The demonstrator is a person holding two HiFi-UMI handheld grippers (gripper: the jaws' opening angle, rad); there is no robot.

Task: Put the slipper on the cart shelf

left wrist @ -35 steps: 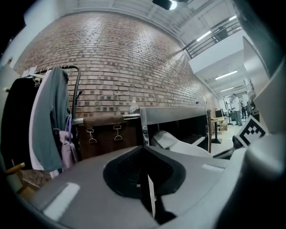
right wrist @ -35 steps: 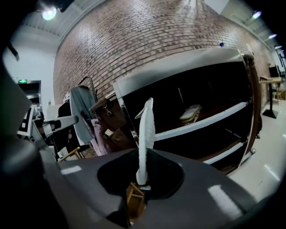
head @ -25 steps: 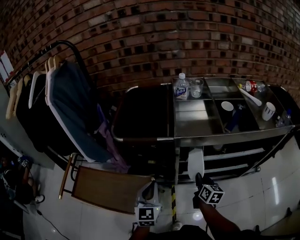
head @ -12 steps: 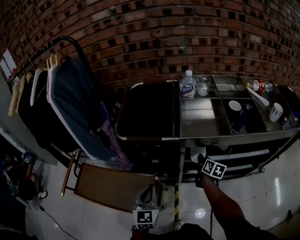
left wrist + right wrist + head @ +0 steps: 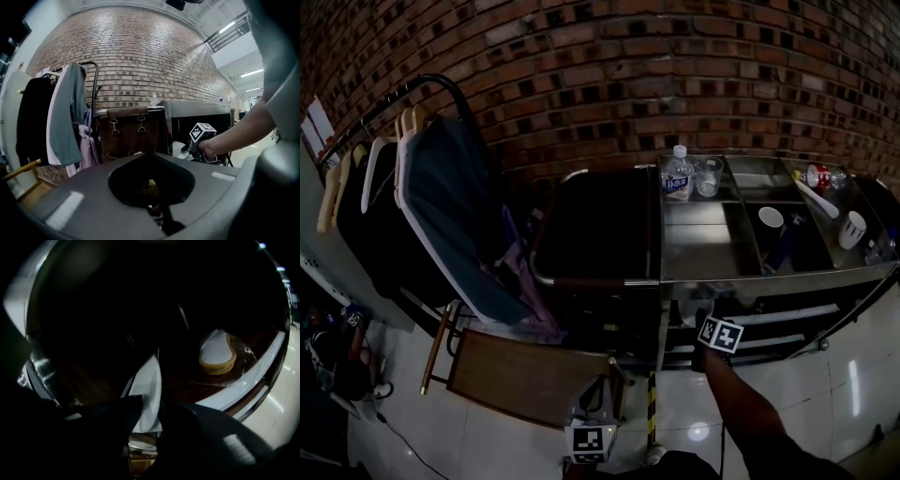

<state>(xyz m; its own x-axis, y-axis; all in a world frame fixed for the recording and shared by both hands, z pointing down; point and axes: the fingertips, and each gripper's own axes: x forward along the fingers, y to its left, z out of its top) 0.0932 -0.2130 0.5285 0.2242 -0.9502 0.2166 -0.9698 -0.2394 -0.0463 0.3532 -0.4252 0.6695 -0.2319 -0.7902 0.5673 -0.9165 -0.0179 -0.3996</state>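
The steel cart point(image 5: 694, 275) stands against the brick wall. My right gripper point(image 5: 712, 323) reaches under its top, into the lower shelf point(image 5: 187, 380). In the right gripper view a white slipper point(image 5: 149, 390) stands on edge between the jaws of that gripper point(image 5: 147, 401). The jaws are opening, though both still touch it. A second white slipper point(image 5: 216, 352) with a tan sole lies farther in on the shelf. My left gripper point(image 5: 597, 394) hangs low near the floor, its jaws point(image 5: 154, 157) together with nothing held, pointing at the cart and the right gripper point(image 5: 197, 145).
A bottle point(image 5: 677, 175), a glass point(image 5: 708, 175) and cups point(image 5: 770, 217) stand on the cart top. A dark bag point(image 5: 595, 225) sits left of the cart. A clothes rack point(image 5: 441, 216) and a wooden chair point(image 5: 525, 375) fill the left. A white rail point(image 5: 243, 380) edges the shelf.
My right gripper has moved up and forward from floor level, carrying the slipper under the cart top, where the head view no longer shows it. The left gripper has barely moved.
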